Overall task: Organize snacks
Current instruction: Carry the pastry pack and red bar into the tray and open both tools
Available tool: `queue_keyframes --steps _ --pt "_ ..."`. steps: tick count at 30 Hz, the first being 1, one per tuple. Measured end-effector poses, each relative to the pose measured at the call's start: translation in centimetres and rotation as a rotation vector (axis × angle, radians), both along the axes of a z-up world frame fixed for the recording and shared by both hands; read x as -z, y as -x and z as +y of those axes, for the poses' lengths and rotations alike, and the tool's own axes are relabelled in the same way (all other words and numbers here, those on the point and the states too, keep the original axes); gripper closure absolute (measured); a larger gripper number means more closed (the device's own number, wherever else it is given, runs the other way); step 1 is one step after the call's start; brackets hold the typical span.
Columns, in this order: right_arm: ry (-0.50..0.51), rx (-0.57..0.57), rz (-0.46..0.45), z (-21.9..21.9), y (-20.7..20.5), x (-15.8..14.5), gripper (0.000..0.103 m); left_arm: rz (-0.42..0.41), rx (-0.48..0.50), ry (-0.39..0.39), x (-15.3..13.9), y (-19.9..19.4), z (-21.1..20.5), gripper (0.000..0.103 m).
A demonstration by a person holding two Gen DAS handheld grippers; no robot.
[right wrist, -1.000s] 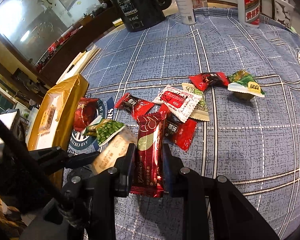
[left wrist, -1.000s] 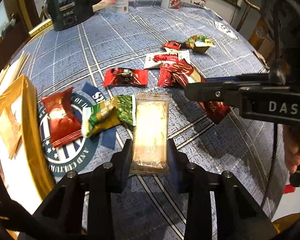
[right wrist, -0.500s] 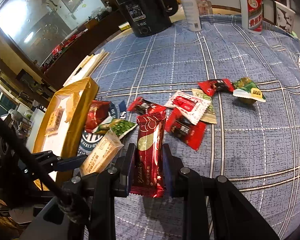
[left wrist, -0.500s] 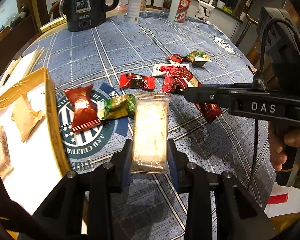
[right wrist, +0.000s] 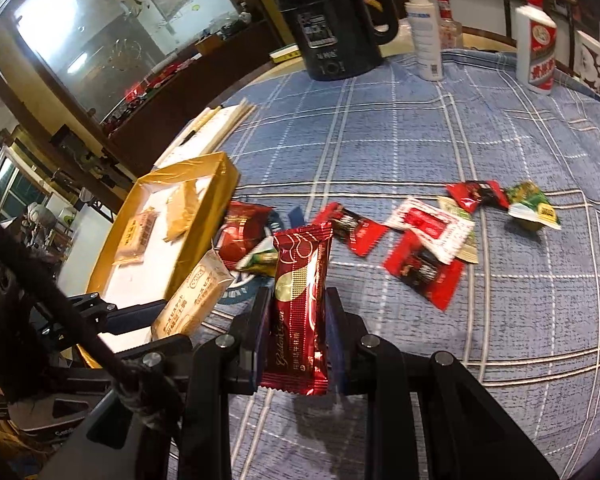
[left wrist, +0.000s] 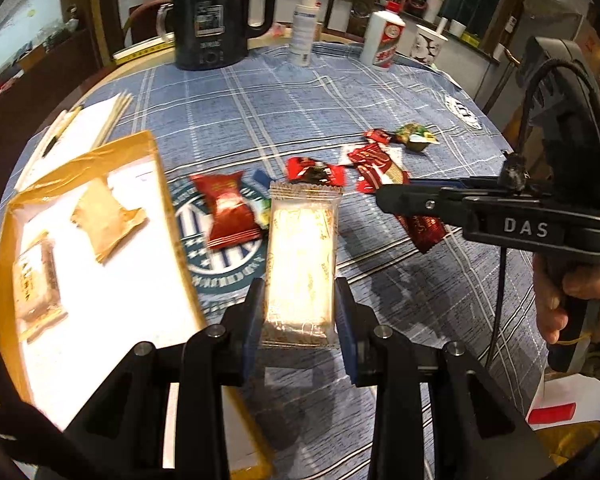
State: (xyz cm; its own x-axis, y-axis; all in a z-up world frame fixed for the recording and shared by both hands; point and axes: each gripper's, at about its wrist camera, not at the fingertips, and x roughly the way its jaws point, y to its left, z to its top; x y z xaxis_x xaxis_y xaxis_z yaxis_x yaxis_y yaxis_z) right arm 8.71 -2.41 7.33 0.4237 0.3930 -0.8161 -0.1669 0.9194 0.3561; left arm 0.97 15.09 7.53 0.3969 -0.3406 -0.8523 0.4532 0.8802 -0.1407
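We find the left tool (left wrist: 300, 312) gripping a pale biscuit (left wrist: 302, 260), lengthwise along its fingers; the box (left wrist: 100, 264) lies nearer, leftward. The right tool (right wrist: 296, 332) grips a red bar (right wrist: 300, 304).

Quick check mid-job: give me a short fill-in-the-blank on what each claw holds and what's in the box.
The left claw is shut on a ____ biscuit packet.
The right claw grips a dark ____ snack bar.
The gold box already holds ____ packets.

Missing words: pale; red; two
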Motion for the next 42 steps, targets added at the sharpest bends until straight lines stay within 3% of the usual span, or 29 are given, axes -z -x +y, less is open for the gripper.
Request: queue_keyframes --steps 19,29,42 --pt "-0.025 -0.128 -0.011 8.2 -0.9 -0.9 0.078 0.003 -0.187 -0.036 0.3 0.3 9.9 0.068" --pt "-0.052 -0.228 0.000 14.4 -1.3 -0.9 0.078 0.039 -0.299 -0.063 2.1 0.3 15.2 0.067" --pt "-0.004 -0.313 0.088 20.8 -2.4 3.2 0.078 0.074 -0.381 -0.116 4.9 -0.6 18.7 0.067"
